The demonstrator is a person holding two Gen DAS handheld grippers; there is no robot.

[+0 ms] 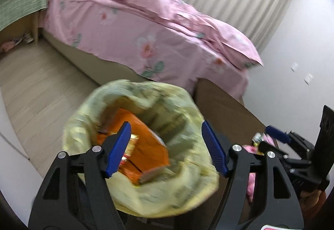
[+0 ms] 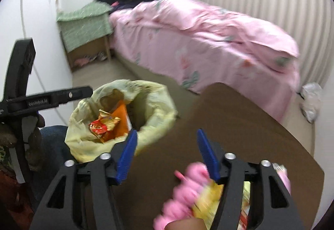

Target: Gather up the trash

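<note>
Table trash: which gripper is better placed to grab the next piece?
Right. The right gripper is open over the brown table, with the yellow wrapper and pink item just below its fingers. The left gripper hangs open over the yellow-lined bin, away from them.

Each claw is made of black plastic arms with holes cut in them like triangles. The left claw (image 1: 167,146) has two bright blue ribbed fingers (image 1: 119,148) and round shiny silver screws. The right claw (image 2: 167,152) looks the same, with blue fingers (image 2: 127,154). One black bar has small white letters, too blurry to read.
</note>
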